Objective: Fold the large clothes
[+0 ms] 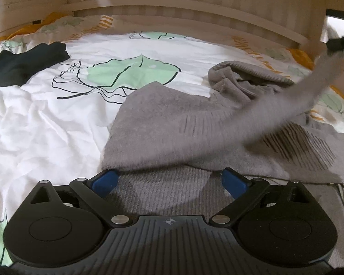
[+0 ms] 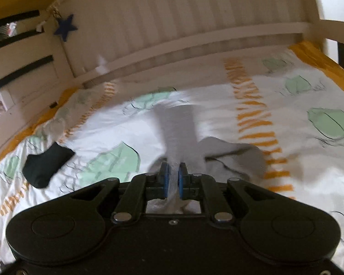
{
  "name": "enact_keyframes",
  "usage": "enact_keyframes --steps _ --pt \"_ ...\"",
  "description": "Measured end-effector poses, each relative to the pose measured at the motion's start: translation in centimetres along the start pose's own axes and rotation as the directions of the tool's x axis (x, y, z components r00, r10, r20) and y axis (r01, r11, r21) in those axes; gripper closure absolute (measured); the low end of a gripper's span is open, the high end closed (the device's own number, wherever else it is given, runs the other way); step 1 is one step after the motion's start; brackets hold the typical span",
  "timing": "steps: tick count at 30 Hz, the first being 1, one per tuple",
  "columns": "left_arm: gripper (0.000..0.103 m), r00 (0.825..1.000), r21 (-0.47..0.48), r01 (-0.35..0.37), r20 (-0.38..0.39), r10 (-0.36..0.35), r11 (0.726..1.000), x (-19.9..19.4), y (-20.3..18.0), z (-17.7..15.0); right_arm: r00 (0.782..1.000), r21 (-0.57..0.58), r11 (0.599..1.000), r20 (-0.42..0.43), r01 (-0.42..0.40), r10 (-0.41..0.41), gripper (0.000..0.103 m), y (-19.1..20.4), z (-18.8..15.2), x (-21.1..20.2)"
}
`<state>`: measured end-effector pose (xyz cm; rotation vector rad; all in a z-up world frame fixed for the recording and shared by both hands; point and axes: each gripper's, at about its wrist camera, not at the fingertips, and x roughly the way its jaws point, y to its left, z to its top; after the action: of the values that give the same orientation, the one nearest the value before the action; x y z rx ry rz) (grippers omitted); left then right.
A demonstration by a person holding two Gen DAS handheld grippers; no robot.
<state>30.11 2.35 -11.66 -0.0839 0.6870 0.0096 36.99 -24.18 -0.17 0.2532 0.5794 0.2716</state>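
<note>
Left gripper (image 1: 169, 178) jaws spread wide, low over ribbed hem of grey sweater (image 1: 162, 126), nothing pinched. Right gripper (image 2: 173, 178) pads clamped on sweater sleeve (image 2: 176, 133), sleeve lifted and blurred. Sweater body lies rumpled on leaf-print duvet (image 1: 45, 119). Farther left, dark folded garment (image 1: 23, 66). Beyond, white slatted bed frame (image 1: 195, 6).

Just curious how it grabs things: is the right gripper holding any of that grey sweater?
Yes, the right gripper is shut on a strip of the grey sweater, pinched between its blue pads.
</note>
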Motion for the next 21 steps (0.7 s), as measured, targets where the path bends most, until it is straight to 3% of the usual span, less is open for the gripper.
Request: enact_keyframes --steps 7,13,17,21 --pt "0.005 0.999 -0.037 -0.035 0.027 0.036 0.999 0.6 0.7 1.8 0.999 -0.022 0.999 -0.009 -0.048 0.047 0.089 1.8 -0.3 0.3" --pt "0.005 0.996 -0.026 -0.083 -0.044 0.081 0.996 2.6 0.9 2.2 0.995 -0.037 0.996 0.067 -0.077 0.079 0.089 2.4 1.4 -1.5" --pt "0.004 0.996 -0.036 -0.079 -0.044 0.078 0.996 2.1 1.2 1.8 0.985 -0.008 0.999 0.170 -0.038 0.039 0.094 -0.1 1.5 -4.9" --pt "0.004 0.996 -0.041 -0.082 -0.036 0.081 0.996 2.0 1.2 1.5 0.993 0.082 0.996 0.107 0.040 -0.049 0.094 -5.1 -1.4 -5.5"
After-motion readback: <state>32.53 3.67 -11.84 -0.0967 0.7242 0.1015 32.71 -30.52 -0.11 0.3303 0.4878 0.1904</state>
